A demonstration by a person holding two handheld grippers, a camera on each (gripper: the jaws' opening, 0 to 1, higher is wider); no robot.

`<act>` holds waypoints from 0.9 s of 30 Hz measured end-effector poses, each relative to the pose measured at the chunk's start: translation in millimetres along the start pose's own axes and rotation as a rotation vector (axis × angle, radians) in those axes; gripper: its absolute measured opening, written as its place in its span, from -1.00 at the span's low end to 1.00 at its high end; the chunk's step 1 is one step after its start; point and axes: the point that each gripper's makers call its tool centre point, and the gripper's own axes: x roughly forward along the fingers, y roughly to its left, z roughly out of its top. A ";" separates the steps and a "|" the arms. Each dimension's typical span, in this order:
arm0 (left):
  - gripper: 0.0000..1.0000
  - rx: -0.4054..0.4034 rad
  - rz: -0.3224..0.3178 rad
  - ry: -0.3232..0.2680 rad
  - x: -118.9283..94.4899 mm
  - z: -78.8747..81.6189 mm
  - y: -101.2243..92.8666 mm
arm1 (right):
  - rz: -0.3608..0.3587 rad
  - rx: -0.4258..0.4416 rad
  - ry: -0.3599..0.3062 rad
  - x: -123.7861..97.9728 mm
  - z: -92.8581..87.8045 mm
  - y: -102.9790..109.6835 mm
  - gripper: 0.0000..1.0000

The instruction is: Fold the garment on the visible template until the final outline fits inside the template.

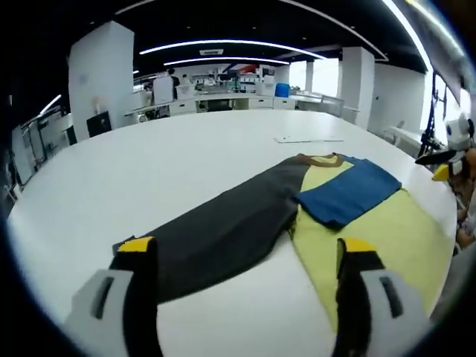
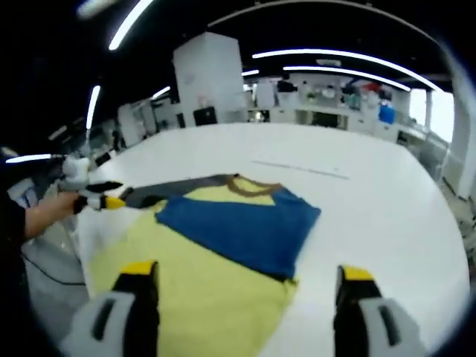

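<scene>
Your left gripper point(image 1: 242, 253) and right gripper point(image 2: 242, 271) hover with jaws parted and empty over the garment point(image 2: 216, 253), its blue sleeve point(image 2: 242, 223) folded across the yellow body near the white table's point(image 1: 149, 163) edge, bare tabletop stretching beyond.

The left gripper point(image 1: 245, 256) hovers with its yellow-tipped jaws spread wide apart, holding nothing. The right gripper point(image 2: 245, 279) hovers likewise, jaws wide and empty. A hand point(image 2: 52, 210) holds the left gripper.
</scene>
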 end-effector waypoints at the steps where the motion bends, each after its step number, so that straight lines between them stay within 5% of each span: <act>1: 0.94 -0.001 0.011 -0.001 -0.9 -0.7 5.0 | 0.001 0.002 -0.008 -4.0 2.0 0.2 0.99; 13: 0.50 -0.021 0.108 0.036 -1.3 -15.8 50.1 | -0.001 -0.037 -0.019 -32.9 4.5 6.9 0.99; 20: 0.02 -0.095 0.174 0.034 -2.0 -23.8 78.7 | -0.021 -0.069 0.013 -40.9 -17.1 4.5 0.99; 27: -0.22 -0.109 0.247 0.076 -2.7 -38.5 99.9 | 0.001 -0.059 0.023 -47.9 -32.8 10.9 0.99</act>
